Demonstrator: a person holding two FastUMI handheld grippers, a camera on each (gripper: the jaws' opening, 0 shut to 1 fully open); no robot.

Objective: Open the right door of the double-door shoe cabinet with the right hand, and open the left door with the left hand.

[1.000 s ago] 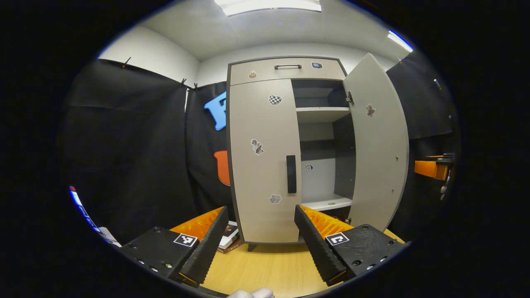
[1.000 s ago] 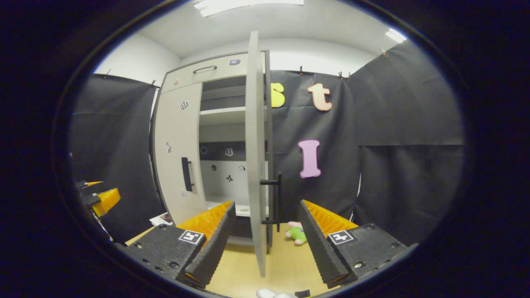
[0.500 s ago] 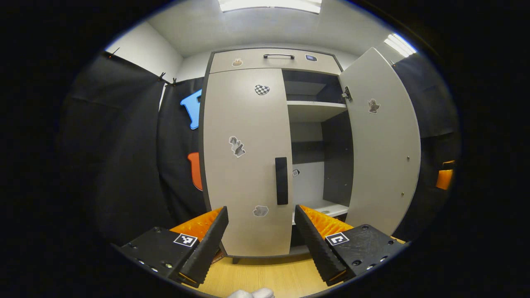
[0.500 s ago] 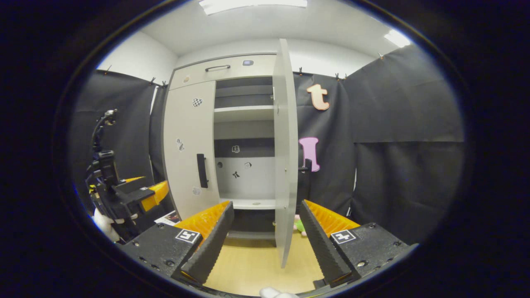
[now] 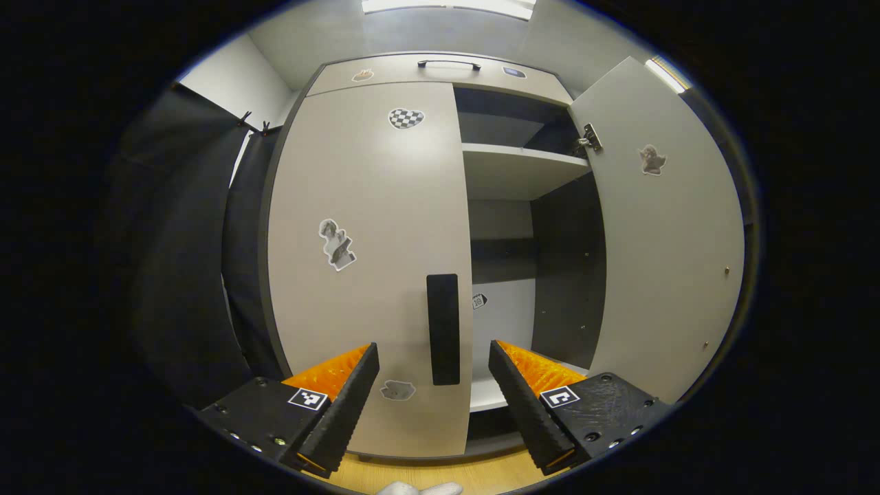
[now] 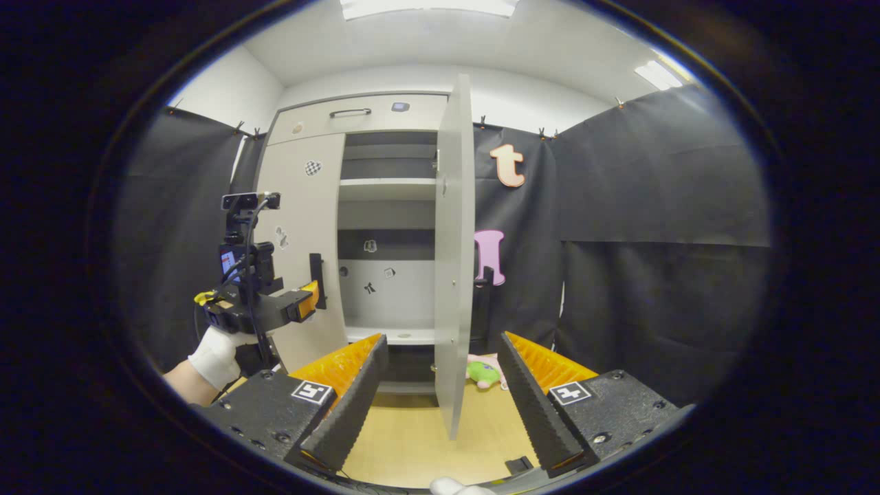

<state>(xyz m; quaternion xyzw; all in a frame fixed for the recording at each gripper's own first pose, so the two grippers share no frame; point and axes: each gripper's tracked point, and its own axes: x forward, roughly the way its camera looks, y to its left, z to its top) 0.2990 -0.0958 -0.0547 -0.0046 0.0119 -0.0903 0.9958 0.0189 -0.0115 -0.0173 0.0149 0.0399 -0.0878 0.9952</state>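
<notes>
With the right door [image 6: 454, 254] already swung wide and the right gripper [image 6: 440, 392] released, the left gripper [image 5: 433, 395] hung spread before the shut left door's [image 5: 364, 261] handle [image 5: 443, 328], needing to straddle it squarely, clench, then pull along the hinge arc

no readable text, labels, numbers or signs

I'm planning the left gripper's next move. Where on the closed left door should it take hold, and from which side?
Probably the black vertical handle beside the left door's free edge. Approach head-on with the open left gripper, one finger each side of the bar.
</notes>
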